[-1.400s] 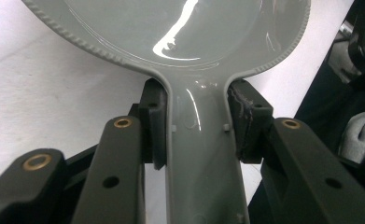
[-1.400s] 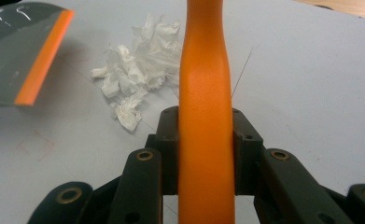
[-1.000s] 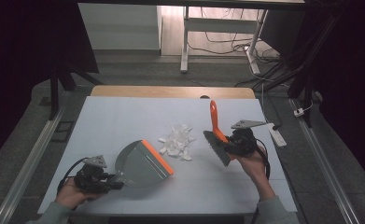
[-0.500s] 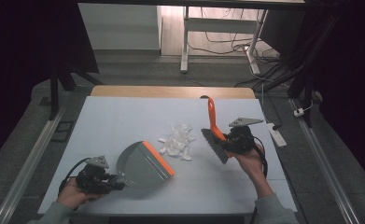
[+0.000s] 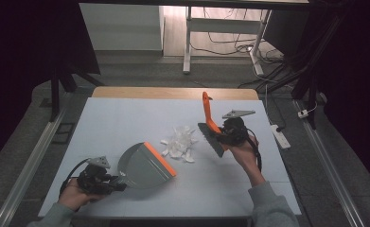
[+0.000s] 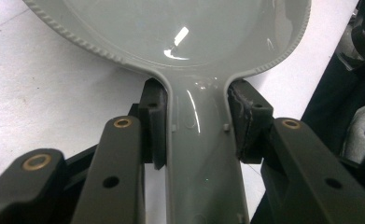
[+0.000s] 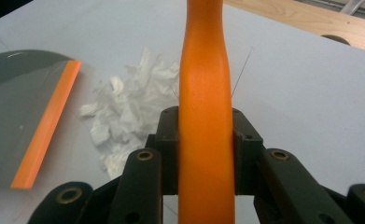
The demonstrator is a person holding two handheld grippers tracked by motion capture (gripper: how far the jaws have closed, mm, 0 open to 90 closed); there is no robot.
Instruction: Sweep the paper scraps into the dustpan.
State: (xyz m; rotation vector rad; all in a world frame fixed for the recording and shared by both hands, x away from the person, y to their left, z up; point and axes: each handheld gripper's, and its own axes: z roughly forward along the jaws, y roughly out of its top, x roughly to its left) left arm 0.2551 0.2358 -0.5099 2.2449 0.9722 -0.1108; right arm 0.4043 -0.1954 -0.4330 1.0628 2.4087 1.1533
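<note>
Dim room, white counter (image 5: 126, 123) | left claw (image 5: 108, 181) clamps grey dustpan (image 5: 145, 165) handle | right claw (image 5: 220, 134) grips orange brush (image 5: 210, 124) | next: sweep paper scraps (image 5: 179, 143) toward pan's lip

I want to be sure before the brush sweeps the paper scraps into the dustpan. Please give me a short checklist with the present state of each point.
1. Left tool clamps the dustpan handle: ok.
2. Right tool clamps the brush handle: ok.
3. Dustpan's orange lip faces the paper scraps: ok.
4. Scraps lie between brush and dustpan: ok.
5. Dustpan lip flat on the table: cannot tell.
6. Bristles touching the table: cannot tell.
</note>
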